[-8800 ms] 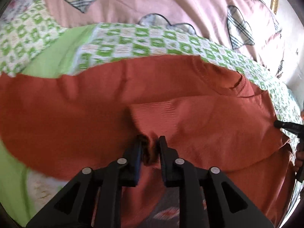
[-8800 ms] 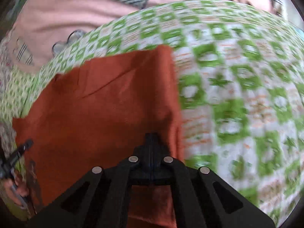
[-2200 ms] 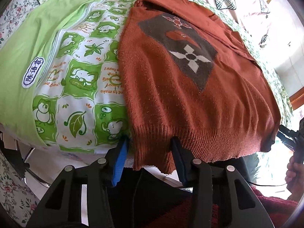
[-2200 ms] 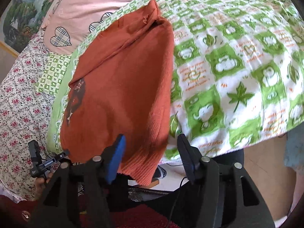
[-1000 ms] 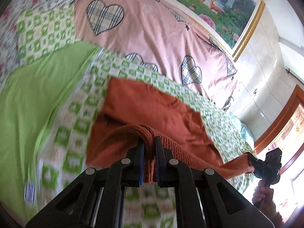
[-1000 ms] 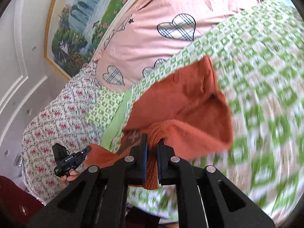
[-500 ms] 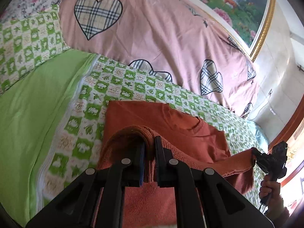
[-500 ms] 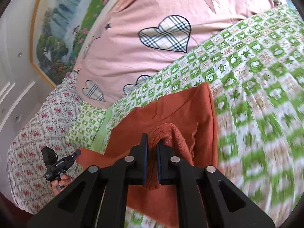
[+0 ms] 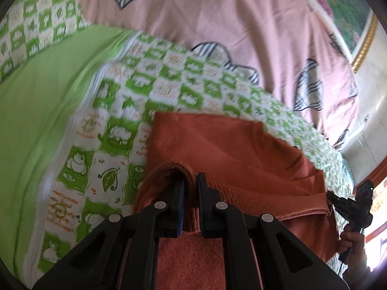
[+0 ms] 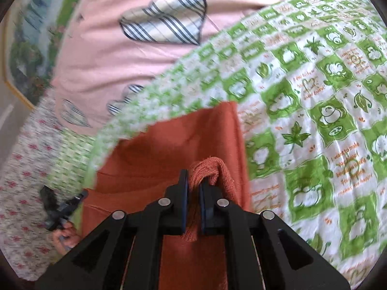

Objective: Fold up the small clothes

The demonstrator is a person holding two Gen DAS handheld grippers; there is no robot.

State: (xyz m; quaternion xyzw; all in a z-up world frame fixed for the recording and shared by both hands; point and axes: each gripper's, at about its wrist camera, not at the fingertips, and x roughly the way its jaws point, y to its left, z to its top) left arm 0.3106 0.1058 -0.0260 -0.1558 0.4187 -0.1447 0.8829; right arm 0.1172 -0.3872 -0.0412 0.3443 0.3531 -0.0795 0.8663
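A rust-orange knit sweater (image 9: 217, 149) lies on the green-and-white patterned bedsheet (image 9: 113, 130). My left gripper (image 9: 189, 181) is shut on the sweater's ribbed hem at its left corner, held above the upper part of the sweater. My right gripper (image 10: 193, 178) is shut on the hem (image 10: 208, 169) at the right corner, over the sweater (image 10: 169, 149). The hem spans between both grippers. The right gripper also shows in the left wrist view (image 9: 348, 203), and the left gripper in the right wrist view (image 10: 63, 207).
A pink quilt with plaid hearts (image 9: 217, 24) lies at the bed's head, also in the right wrist view (image 10: 121, 48). A plain green sheet (image 9: 36, 96) lies to the left, a floral cover (image 10: 24, 157) beyond it. A framed landscape picture (image 9: 343, 4) hangs on the wall.
Both grippers, which took hold of the hem about two seconds ago, have carried it forward and lower over the sweater toward its collar end. The sweater looks closer and larger now.
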